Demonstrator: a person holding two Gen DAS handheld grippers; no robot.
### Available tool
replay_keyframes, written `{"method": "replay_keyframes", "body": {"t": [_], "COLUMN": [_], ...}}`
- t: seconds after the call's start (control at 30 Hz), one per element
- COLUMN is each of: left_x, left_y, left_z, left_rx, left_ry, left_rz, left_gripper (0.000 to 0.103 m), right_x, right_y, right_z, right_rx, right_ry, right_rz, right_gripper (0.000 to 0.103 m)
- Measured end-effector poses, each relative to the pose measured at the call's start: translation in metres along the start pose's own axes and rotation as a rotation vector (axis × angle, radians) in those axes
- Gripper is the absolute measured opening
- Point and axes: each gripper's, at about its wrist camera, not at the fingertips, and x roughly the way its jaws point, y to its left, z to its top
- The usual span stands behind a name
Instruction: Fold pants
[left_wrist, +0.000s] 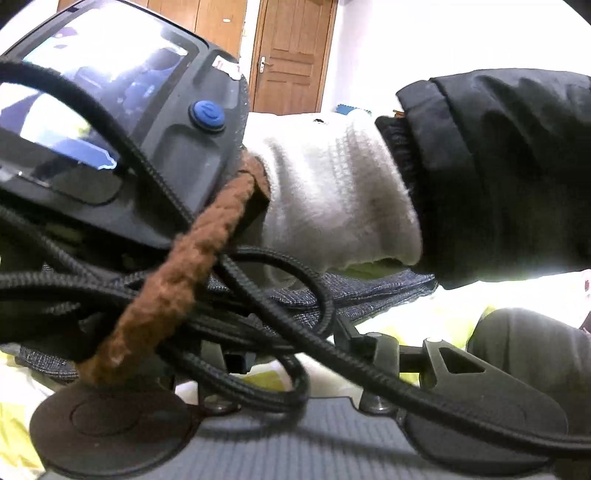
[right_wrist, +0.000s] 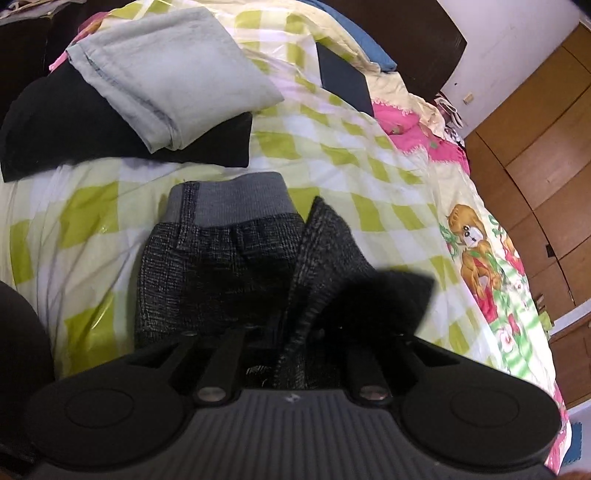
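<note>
Dark tweed pants (right_wrist: 207, 266) (grey waistband up) are pinched by right gripper (right_wrist: 295, 354), jaws nearly closed on a fold. Left gripper (left_wrist: 288, 354) mostly hidden by cables (left_wrist: 258, 314); its state can't be told.

Coarse woven cloth pants (right_wrist: 207, 266)

So the rig is matte black plastic: each claw body has a ribbed grey plate (right_wrist: 295, 424) flanked by two round black discs (right_wrist: 99, 408) and silver screw heads (right_wrist: 208, 394). Braided black cables (left_wrist: 258, 314) loop everywhere. The person wears a white knit glove (left_wrist: 332, 192) with brown fingertips and a black jacket sleeve (left_wrist: 509, 173).
</note>
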Motion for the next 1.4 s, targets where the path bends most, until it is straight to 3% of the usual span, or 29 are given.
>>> {"method": "replay_keyframes", "body": {"t": [0.1,0.23,0.3,0.47,0.63,0.87,1.13,1.27,1.4], "left_x": [-0.003,0.000,-0.002,-0.012,-0.012,-0.016,-0.022,-0.017,-0.013], "left_y": [-0.007,-0.008,-0.007,-0.013,-0.007,-0.005,0.008,0.009,0.006], "left_z": [0.001,0.000,-0.001,-0.006,-0.009,-0.010,-0.013,-0.014,-0.008], "left_rx": [-0.007,-0.022,-0.020,-0.019,-0.065,-0.084,-0.092,-0.092,-0.089], "left_ry": [-0.002,-0.007,-0.010,-0.032,-0.039,-0.060,-0.064,-0.049,-0.036], "left_rz": [-0.003,-0.010,-0.005,0.010,0.015,0.010,0.002,-0.001,0.000], "left_gripper": [0.056,0.056,0.056,0.056,0.057,0.058,0.063,0.063,0.063], "right_x": [0.002,0.003,0.004,0.005,0.010,-0.002,0.002,0.011,0.007], "right_y": [0.002,0.005,0.008,0.014,0.014,-0.010,0.004,0.016,0.017], "right_z": [0.004,0.007,0.011,0.023,0.028,0.031,0.051,0.048,0.051], "right_rx": [-0.004,0.009,0.006,0.007,0.028,0.214,0.189,0.141,0.147], "right_ry": [-0.006,-0.017,-0.026,-0.054,-0.033,-0.032,-0.085,-0.066,-0.105], "right_rz": [-0.002,0.005,0.011,0.003,-0.019,0.058,0.072,0.126,0.096], "right_gripper": [0.014,0.030,0.030,0.027,0.009,0.008,0.008,0.011,0.010]}}
